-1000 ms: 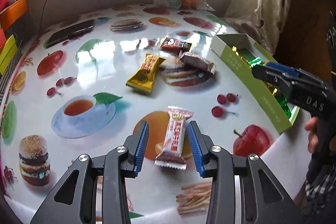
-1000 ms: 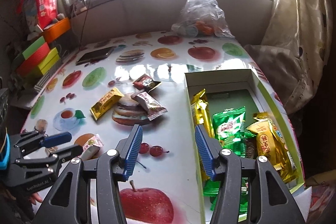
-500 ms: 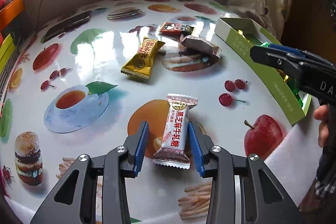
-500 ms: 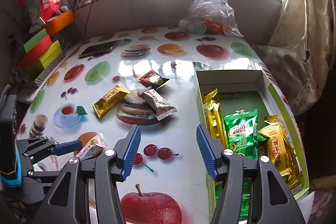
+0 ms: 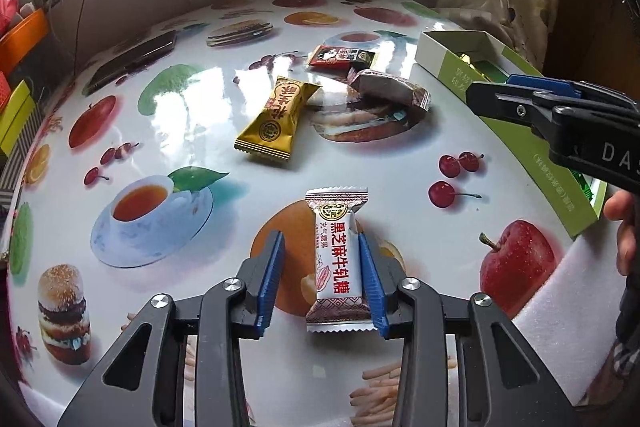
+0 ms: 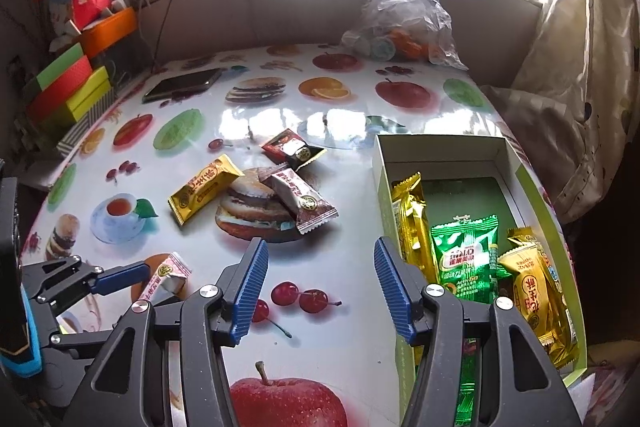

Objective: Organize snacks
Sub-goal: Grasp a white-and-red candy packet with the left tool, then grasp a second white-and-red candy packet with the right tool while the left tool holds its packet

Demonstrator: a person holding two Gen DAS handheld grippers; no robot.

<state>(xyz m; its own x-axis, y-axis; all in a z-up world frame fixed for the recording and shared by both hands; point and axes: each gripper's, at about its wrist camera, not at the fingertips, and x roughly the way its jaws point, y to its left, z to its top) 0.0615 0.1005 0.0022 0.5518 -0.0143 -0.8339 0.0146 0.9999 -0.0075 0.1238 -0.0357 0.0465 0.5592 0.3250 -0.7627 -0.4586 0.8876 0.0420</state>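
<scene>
A white-and-brown wrapped candy [image 5: 335, 263] lies on the fruit-print table between the fingers of my left gripper [image 5: 320, 239]. The jaws are closing; the right pad touches the wrapper and the left pad stands a little apart. The right wrist view shows the same candy [image 6: 166, 275] in the left gripper [image 6: 120, 277] at lower left. My right gripper [image 6: 320, 247] is open and holds nothing, hovering beside the green-and-white box [image 6: 440, 147] of gold and green snacks. A gold candy [image 6: 204, 187], a brown-and-white one [image 6: 300, 199] and a red-and-black one [image 6: 290, 149] lie mid-table.
A clear plastic bag [image 6: 404, 23] of items sits at the table's far edge, a dark phone [image 6: 182, 85] at far left. Coloured boxes [image 6: 68, 87] are stacked off the left side. A curtain [image 6: 560, 87] hangs at the right. A person's fingers [image 5: 624, 227] hold the right gripper.
The left gripper's jaws have narrowed around the white-and-brown candy, and the candy now sits deeper between them. The right gripper's jaws have widened slightly; it stays beside the box.
</scene>
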